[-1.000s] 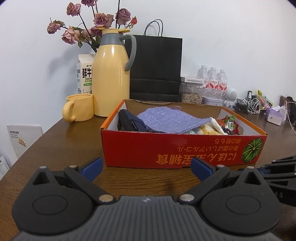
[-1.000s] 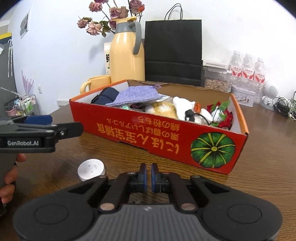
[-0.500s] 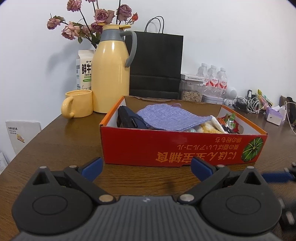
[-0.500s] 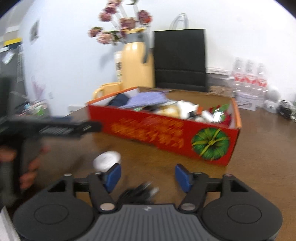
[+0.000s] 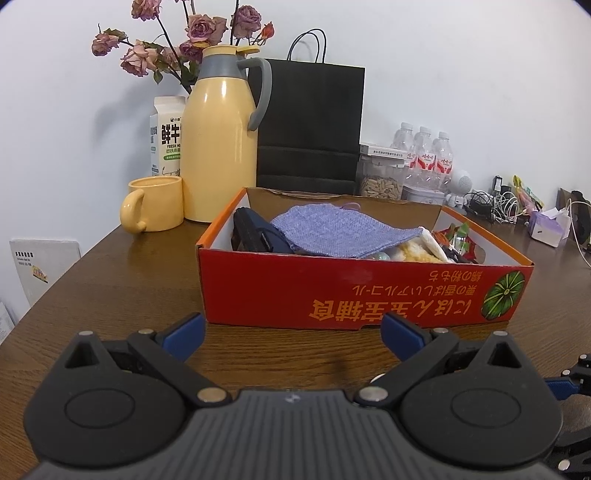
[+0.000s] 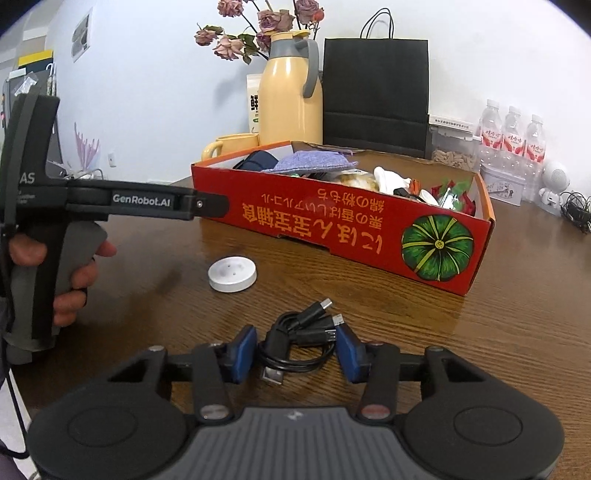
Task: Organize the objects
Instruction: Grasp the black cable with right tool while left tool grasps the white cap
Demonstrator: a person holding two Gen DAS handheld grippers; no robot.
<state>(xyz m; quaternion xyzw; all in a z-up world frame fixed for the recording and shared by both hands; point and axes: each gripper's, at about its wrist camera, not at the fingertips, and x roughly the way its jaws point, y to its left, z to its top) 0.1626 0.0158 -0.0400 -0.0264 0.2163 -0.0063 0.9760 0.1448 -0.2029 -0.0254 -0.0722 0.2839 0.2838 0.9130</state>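
Observation:
A coiled black USB cable [image 6: 295, 339] lies on the wooden table [image 6: 517, 332], between the blue pads of my right gripper [image 6: 295, 349]. Its jaws are closing around the bundle; the pads stand right at its sides without visibly squeezing it. A white round puck [image 6: 232, 274] lies just beyond, to the left. The red cardboard box [image 6: 332, 218] holds a purple cloth [image 5: 332, 229], a dark pouch [image 5: 255, 232] and small items. My left gripper [image 5: 291, 332] is open and empty in front of the box [image 5: 332, 291]; a hand [image 6: 74, 273] holds it at the left of the right wrist view.
Behind the box stand a yellow thermos [image 5: 221, 147], a yellow mug [image 5: 155, 206], a milk carton [image 5: 166, 136], dried roses [image 5: 192, 33] and a black paper bag [image 5: 310, 125]. Water bottles [image 6: 511, 136], a seed jar [image 6: 452, 155] and tangled cables [image 5: 498, 206] are at the back right.
My right gripper went from shut to wide open, then narrowed around the black cable, which has come into view between its pads. The left gripper stayed put and open.

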